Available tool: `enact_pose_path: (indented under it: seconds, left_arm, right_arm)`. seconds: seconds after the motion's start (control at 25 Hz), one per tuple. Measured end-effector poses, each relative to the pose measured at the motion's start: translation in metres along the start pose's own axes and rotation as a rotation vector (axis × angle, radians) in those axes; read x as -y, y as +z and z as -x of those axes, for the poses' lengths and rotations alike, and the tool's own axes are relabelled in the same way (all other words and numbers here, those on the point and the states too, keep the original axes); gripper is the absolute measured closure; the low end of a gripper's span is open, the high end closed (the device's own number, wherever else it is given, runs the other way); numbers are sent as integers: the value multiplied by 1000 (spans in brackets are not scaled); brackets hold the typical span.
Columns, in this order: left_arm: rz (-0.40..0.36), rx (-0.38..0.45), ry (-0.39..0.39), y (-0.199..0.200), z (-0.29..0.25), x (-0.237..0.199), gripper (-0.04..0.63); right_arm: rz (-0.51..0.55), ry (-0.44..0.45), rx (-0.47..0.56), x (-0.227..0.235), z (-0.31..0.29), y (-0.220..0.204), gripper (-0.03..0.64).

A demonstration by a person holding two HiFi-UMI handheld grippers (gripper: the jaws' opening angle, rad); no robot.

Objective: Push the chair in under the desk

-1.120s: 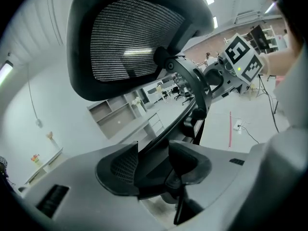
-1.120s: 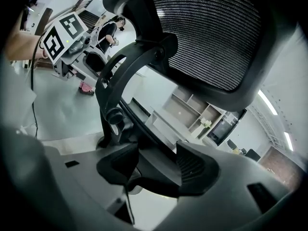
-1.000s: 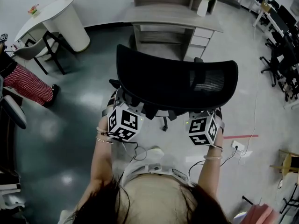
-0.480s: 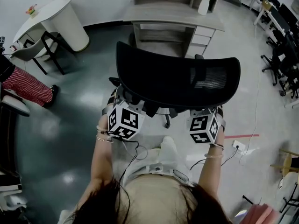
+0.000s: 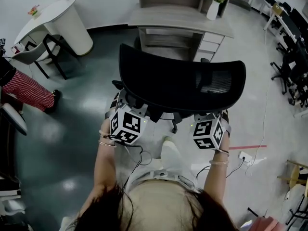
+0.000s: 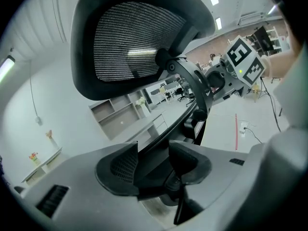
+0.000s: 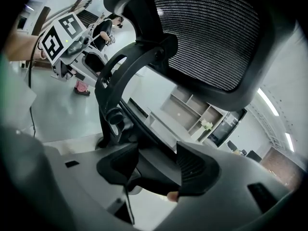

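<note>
Left tool [image 6: 153, 165], right tool [image 7: 156, 166] — both clamped on chair [image 5: 178, 83] back; desk [image 5: 179, 17] ahead, apart.

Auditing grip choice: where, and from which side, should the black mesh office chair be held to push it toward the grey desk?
Thin backrest rim below the headrest, from behind: the black mesh office chair faces the grey desk; left gripper and right gripper clamp there.
</note>
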State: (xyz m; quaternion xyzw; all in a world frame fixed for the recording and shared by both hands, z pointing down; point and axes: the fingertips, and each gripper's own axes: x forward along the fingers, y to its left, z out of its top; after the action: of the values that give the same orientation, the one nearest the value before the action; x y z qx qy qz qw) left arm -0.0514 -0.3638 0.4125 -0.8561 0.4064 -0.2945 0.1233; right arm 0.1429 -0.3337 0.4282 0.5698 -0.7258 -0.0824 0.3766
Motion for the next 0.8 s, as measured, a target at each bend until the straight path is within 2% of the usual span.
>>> enact_pose_path:
  seconds: [0.8]
  left_arm:
    - [35,0,0,4,-43,-38,394]
  right_arm:
    - [11,9,16,22,-51,19,383]
